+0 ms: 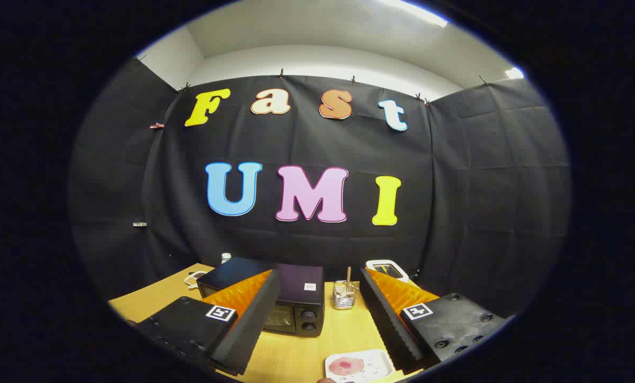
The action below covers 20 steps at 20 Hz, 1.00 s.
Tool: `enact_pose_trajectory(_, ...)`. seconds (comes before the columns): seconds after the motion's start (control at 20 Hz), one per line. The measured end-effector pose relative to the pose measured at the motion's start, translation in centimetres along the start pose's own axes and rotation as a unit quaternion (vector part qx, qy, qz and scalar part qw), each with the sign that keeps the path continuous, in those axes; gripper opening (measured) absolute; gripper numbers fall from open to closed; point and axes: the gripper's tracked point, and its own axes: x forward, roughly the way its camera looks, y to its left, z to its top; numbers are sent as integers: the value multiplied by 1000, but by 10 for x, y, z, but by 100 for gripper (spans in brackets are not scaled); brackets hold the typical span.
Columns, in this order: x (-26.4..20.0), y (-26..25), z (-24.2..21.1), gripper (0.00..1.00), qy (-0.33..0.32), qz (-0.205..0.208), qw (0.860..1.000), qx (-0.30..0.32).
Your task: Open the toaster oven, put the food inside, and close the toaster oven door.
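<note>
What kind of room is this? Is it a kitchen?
Probably a pretend kitchen in a test booth, not a real one. A toaster oven, a plate of food and a wire holder sit on a wooden table; the open tongs hold nothing.

We see the black toaster oven sitting on the wooden table beyond the left finger, door shut, two knobs on its right. The food, a pinkish round slice, lies flat on a white tray between the fingers.
</note>
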Motion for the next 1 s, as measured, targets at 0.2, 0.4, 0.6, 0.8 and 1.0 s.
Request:
enact_pose_trajectory(0.2,1,3,-2,98,1,-1,1000,6)
enact_pose_trajectory(0.4,6,5,-5,98,5,1,1000,7)
enact_pose_trajectory(0.6,12,6,-2,98,8,8,1000,7)
enact_pose_trajectory(0.8,18,-1,-2,98,12,-1,1000,7)
enact_pose_trajectory(1.0,23,-1,-5,98,15,-10,1000,6)
